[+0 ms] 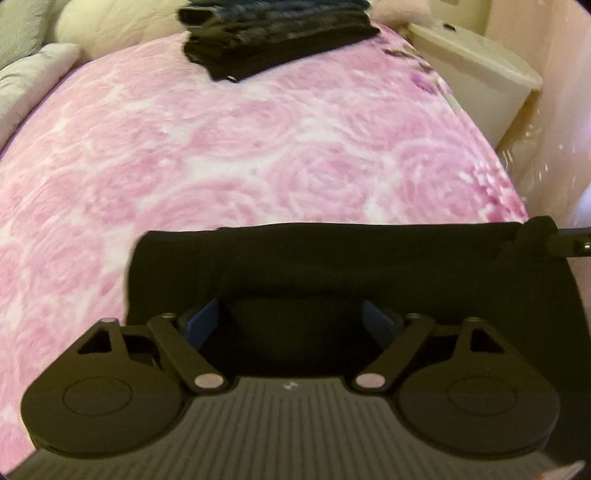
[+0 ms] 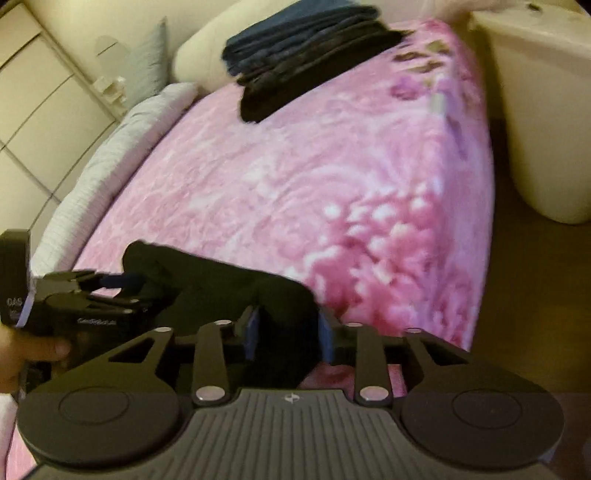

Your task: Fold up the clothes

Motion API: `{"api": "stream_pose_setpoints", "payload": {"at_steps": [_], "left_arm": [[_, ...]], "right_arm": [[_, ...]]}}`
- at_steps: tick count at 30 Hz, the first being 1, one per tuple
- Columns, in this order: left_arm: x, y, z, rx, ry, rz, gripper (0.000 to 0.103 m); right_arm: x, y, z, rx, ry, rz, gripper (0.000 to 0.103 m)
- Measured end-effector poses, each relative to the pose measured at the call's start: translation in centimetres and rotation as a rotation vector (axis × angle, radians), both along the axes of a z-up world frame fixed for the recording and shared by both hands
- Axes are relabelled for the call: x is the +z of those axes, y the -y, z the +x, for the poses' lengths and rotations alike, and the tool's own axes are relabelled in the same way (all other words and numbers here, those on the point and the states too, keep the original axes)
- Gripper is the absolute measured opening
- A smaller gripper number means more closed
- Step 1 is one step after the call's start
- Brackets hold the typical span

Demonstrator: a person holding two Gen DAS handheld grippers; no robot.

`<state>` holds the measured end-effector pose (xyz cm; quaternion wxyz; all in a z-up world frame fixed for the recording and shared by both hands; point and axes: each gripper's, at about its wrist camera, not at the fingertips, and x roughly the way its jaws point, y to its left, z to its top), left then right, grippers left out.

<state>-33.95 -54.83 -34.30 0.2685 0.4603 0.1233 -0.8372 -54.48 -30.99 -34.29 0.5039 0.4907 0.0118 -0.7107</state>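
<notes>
Nearest, the left gripper (image 1: 290,317) hangs with its blue pads (image 1: 205,314) well apart over the black folded cloth garment (image 1: 332,254) lying at the near edge of the pink rose-patterned fleece blanket (image 1: 221,147). Beside it, the right gripper (image 2: 288,328) has garment fabric between its pads, though I cannot tell if they pinch it; a loose hold could let that corner slip and the fold sag open. It sits so close to the bed's edge that a tug might drag it off. Farther back, a stack of dark folded clothes (image 1: 280,33) waits.
</notes>
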Motion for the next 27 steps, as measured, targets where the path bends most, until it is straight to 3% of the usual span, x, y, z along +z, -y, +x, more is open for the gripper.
{"api": "stream_pose_setpoints", "payload": {"at_steps": [3,7,10,13,15,18,20,22,23,26,27], "left_arm": [[2.6,-0.9,3.0,0.039,-0.03,-0.015,0.076],[3.7,-3.5,7.4,0.068,-0.034,0.0,0.076],[0.7,-4.9,9.0,0.055,0.055,0.011,0.079],[-1.1,-4.9,9.0,0.046,0.061,0.001,0.086],[-0.5,-4.8,8.7,0.057,0.064,0.001,0.084],[1.3,-5.9,10.0,0.08,0.057,-0.01,0.079],[2.4,-6.9,11.3,0.094,0.062,-0.02,0.079],[3.4,-8.3,12.8,0.106,0.063,-0.017,0.08],[3.9,-9.0,13.6,0.112,0.063,-0.013,0.08],[5.1,-11.4,15.9,0.123,0.068,-0.009,0.082],[5.4,-12.2,16.5,0.128,0.069,-0.009,0.082]], "right_arm": [[3.4,-1.6,2.0,-0.02,-0.103,0.007,0.04],[6.7,-3.3,7.8,0.156,-0.169,-0.056,0.037],[4.7,-3.1,11.7,0.287,-0.214,0.001,0.036],[2.5,-3.0,15.5,0.415,-0.26,0.064,0.036],[1.6,-3.4,16.2,0.436,-0.291,0.086,0.036],[3.1,-3.9,16.2,0.426,-0.298,0.137,0.037],[4.4,-4.4,16.5,0.428,-0.328,0.167,0.044],[5.7,-4.9,16.8,0.417,-0.379,0.202,0.077],[6.6,-5.1,17.1,0.412,-0.401,0.206,0.079],[8.7,-5.5,18.1,0.425,-0.436,0.213,0.074],[9.2,-5.5,18.6,0.433,-0.443,0.222,0.058]]}}
